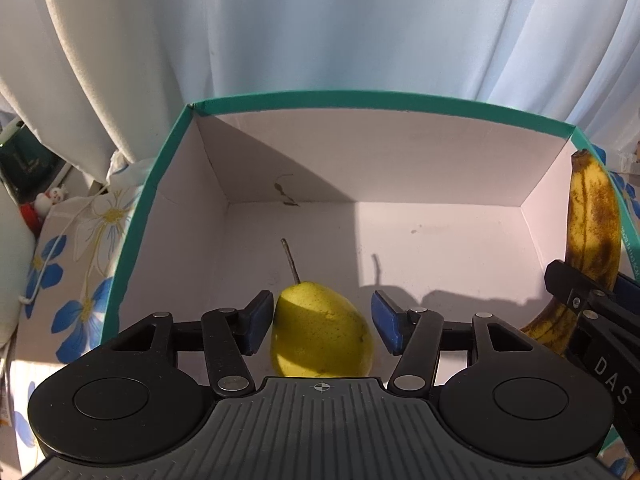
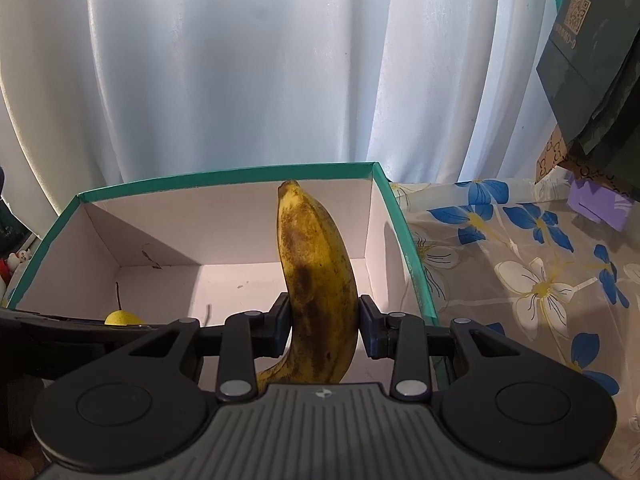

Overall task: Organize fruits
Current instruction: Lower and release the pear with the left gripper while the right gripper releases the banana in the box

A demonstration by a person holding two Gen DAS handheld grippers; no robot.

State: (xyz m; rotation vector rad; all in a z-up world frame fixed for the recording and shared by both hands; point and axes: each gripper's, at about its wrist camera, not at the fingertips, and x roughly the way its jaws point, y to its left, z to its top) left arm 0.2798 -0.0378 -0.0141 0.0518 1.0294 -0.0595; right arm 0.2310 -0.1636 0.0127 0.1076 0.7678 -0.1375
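A white cardboard box with a teal outer skin and rim sits on a tablecloth printed with blue and white flowers, in front of pale, sunlit curtains. Inside the box, near its left wall, a yellow-green pear with a thin brown stem lies on the white floor, half in sun and half in shade, its stem pointing towards the back wall. The left gripper is lowered into the box around the pear: its blue pads stand on either side of the fruit, the left one just at the skin and the right one clear of it by a visible gap, so the pear looks released rather than squeezed. The right gripper is clenched on a ripe yellow banana heavily freckled with brown, both pads pressed against its sides around the middle. The banana stands nearly upright, its blunt tip up and its curved lower end hanging down towards the gripper body, held over the right part of the box and above its floor.
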